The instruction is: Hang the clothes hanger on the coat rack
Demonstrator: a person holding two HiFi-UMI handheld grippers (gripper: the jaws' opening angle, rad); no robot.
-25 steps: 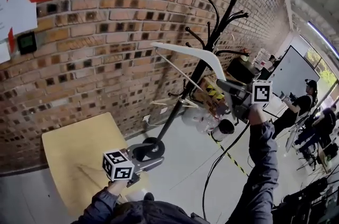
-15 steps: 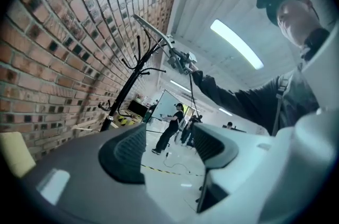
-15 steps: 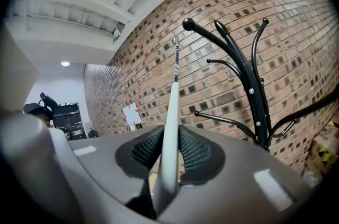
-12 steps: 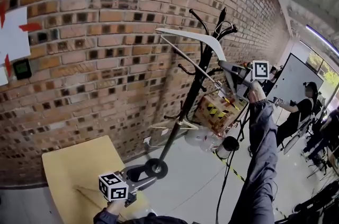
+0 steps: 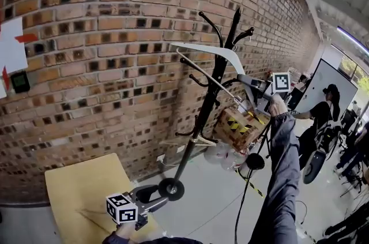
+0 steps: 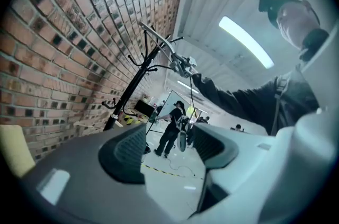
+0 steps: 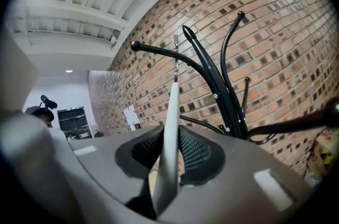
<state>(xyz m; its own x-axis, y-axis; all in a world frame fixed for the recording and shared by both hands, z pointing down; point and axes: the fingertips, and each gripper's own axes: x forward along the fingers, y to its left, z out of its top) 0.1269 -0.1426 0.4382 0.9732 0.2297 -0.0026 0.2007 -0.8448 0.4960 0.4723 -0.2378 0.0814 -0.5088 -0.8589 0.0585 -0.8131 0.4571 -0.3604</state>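
While the left gripper (image 6: 169,146) gapes empty, the right gripper (image 7: 170,157) clamps the hanger (image 5: 216,52).

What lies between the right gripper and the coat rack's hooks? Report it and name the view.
The clothes hanger, clamped in the right gripper, stretches from its jaws toward the coat rack; nothing else. The right gripper view shows it.
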